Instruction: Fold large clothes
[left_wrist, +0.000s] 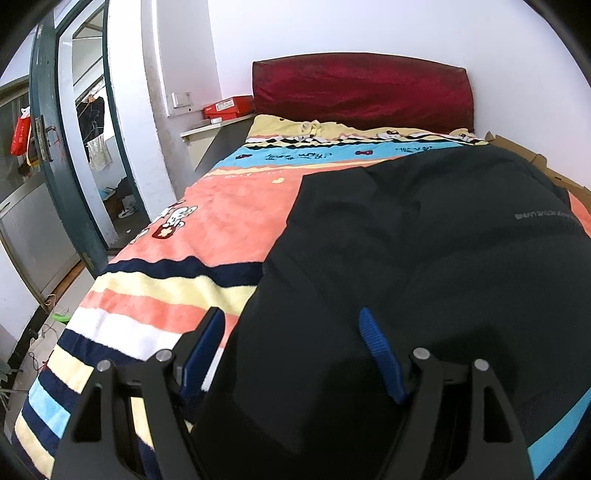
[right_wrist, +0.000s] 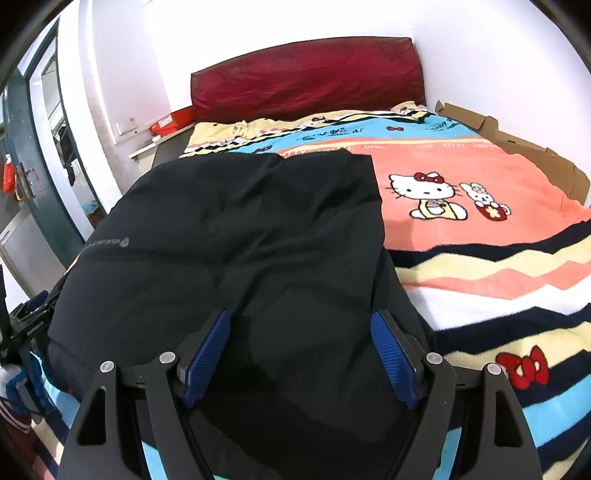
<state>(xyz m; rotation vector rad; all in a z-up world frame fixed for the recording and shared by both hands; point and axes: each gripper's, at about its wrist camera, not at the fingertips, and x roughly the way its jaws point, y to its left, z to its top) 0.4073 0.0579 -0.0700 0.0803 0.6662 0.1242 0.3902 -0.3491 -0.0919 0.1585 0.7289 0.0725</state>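
Garments: we count one, a black jacket (left_wrist: 424, 258), lying flat on the blanket (left_wrist: 207, 221) toward the foot of the bed.
Jacket look: black, padded, softly creased; a small line of pale lettering sits near one side edge; we cannot read it. In the right wrist view the far edge runs fairly straight across and the side edge is tidy.
Jacket position: it covers the middle of the blanket, with striped and pink cloth showing on both sides across the two views.
Grippers: we count two, each with two blue finger pads.
Left gripper (left_wrist: 291, 332): fingers spread wide, nothing between them; the left pad (left_wrist: 203, 350) is over the blanket, the right pad over the jacket, so it straddles the jacket's edge.
Right gripper (right_wrist: 301, 332): fingers spread wide, released, both pads (right_wrist: 207, 354) over the jacket's near part; contact with the cloth we cannot tell.
Blanket: one, with a cartoon cat print (right_wrist: 424, 188) and stripes.
Headboard (left_wrist: 362, 88): one, dark red.
Red box (left_wrist: 229, 107): one, on a shelf beside the bed.
Cardboard (right_wrist: 517, 147): flattened pieces along the bed's far side.
Door (left_wrist: 55, 147): one, dark green, standing open.
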